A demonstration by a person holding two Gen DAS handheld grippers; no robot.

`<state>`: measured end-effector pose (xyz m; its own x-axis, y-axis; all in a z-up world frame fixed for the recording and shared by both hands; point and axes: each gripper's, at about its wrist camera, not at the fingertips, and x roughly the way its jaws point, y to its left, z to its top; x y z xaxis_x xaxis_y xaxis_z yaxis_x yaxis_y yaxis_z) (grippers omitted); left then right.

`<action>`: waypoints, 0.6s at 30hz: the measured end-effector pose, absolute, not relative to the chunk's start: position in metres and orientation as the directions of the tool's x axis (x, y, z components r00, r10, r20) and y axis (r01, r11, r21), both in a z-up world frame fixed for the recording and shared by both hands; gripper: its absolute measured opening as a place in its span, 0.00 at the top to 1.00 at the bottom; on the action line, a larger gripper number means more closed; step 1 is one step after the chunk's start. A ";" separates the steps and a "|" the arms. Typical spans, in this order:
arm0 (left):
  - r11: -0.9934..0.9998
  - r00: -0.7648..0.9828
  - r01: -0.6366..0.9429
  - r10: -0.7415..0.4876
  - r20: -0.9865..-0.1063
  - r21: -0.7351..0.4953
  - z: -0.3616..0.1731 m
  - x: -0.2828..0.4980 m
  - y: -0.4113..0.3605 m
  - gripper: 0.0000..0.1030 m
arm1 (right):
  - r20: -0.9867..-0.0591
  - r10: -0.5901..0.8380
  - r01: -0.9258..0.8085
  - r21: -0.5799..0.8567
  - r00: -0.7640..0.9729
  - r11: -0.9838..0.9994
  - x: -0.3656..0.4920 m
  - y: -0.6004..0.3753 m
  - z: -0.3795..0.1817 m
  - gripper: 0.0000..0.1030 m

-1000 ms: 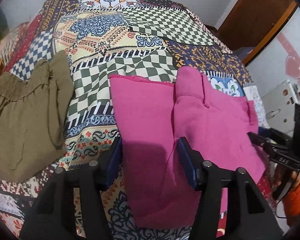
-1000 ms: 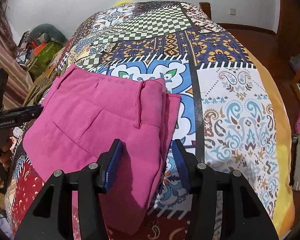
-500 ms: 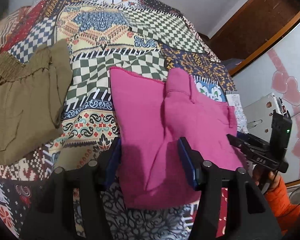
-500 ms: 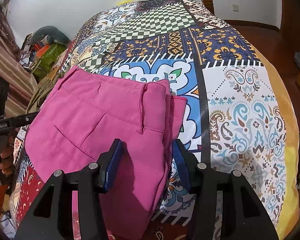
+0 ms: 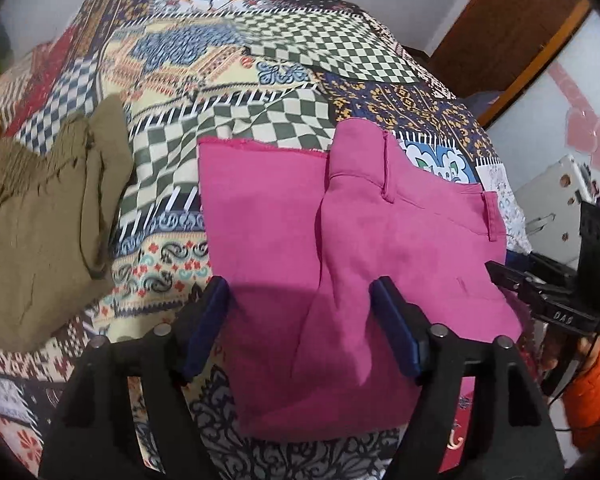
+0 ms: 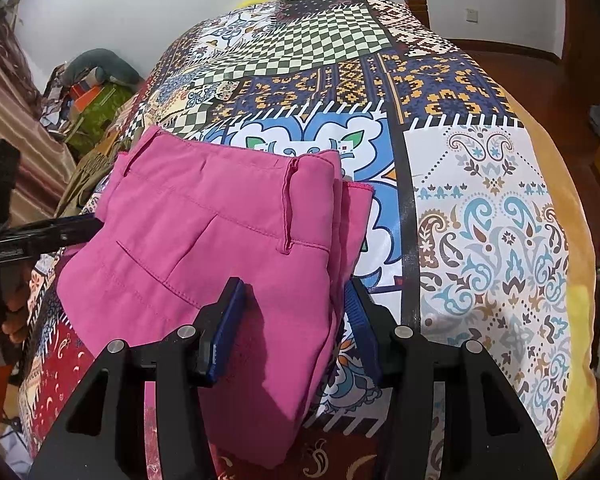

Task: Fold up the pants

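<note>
The pink pants [image 5: 332, 248] lie folded on the patchwork bedspread [image 5: 228, 60], waistband to the right with a belt loop showing. In the right wrist view the pants [image 6: 204, 232] show a back pocket seam and stacked layers at their right edge. My left gripper [image 5: 300, 300] is open, hovering over the near edge of the pants with nothing between its fingers. My right gripper [image 6: 296, 296] is open above the pants' near right corner, empty. The right gripper also shows in the left wrist view [image 5: 548, 296], and the left gripper at the left edge of the right wrist view [image 6: 40, 232].
Olive-green pants [image 5: 40, 216] lie folded to the left on the bedspread. A wooden door [image 5: 512, 36] and a white appliance [image 5: 556, 196] stand right of the bed. Clutter [image 6: 88, 92] and a striped curtain [image 6: 12, 120] are off the bed's far left side.
Both grippers stay open and empty. The left wrist view has swung and drawn closer to the pants; the right gripper has shifted slightly nearer the pants' edge. The pants have not moved.
</note>
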<state>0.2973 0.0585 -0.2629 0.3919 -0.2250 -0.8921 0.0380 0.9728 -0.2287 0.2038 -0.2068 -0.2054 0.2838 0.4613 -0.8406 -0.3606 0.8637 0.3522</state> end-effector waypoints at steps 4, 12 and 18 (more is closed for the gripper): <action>0.968 0.384 0.034 -0.242 -0.891 -0.248 -0.266 0.305 0.062 0.24 | -0.840 0.462 -0.362 0.352 0.285 0.863 0.206 -0.204 -0.206 0.53; 0.966 0.376 0.057 -0.255 -0.891 -0.252 -0.268 0.317 0.055 0.31 | -0.834 0.472 -0.374 0.356 0.285 0.856 0.211 -0.196 -0.207 0.60; 0.935 0.356 0.066 -0.348 -0.867 -0.348 -0.268 0.314 0.055 0.59 | -0.827 0.484 -0.363 0.373 0.288 0.854 0.212 -0.197 -0.207 0.70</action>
<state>0.3145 0.0549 -0.2683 0.3558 -0.3483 -0.8672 0.0664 0.9350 -0.3483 0.2123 -0.1967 -0.2068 0.2877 0.4835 -0.8267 -0.3634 0.8538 0.3729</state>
